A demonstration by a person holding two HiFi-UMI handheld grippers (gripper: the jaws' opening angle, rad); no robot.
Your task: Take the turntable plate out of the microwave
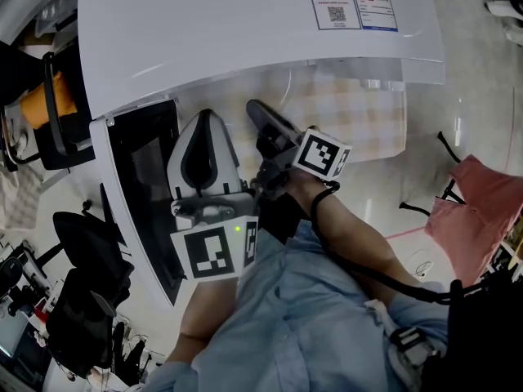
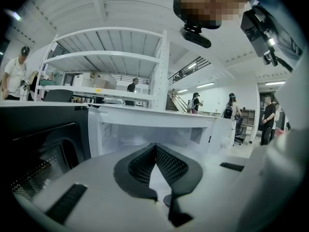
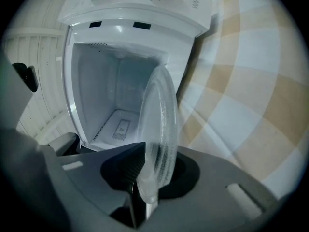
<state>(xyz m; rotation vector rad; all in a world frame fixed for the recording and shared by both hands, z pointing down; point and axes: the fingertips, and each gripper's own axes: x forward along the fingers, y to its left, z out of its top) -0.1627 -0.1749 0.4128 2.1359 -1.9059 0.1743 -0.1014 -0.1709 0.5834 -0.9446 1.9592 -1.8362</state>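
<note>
Head view, microwave: the white microwave fills the top of the frame. Its dark-glazed door is swung open to the left.
Head view, counter: the checked cloth of the counter shows below the microwave's front, toward the right.
Head view, claws: the left claw hangs beside the open door. The right claw, just to its right, points in under the microwave's front edge. The plate cannot be made out from here.
Left gripper view, claw: the left claw is closed tip to tip, with nothing between its jaws.
Left gripper view, beyond it: the claw faces the open cavity, of which only bare white walls show. The door stands at the left and a shelving rack rises behind.
Right gripper view, claw: the right claw grips the clear turntable plate by its near rim, the pads pressing on either face.
Right gripper view, plate's place: it hangs off the claw in front of the microwave, with the checked counter to its other side. Its far rim overlaps the mouth of the cavity, so I cannot tell whether it is fully clear. The cavity floor behind it is bare.
Done: the door is open and the plate is off its seat and in a firm pinch.
Left, as I judge it: draw the plate wholly clear of the opening, lay it on the counter in front of the microwave, and let go.
</note>
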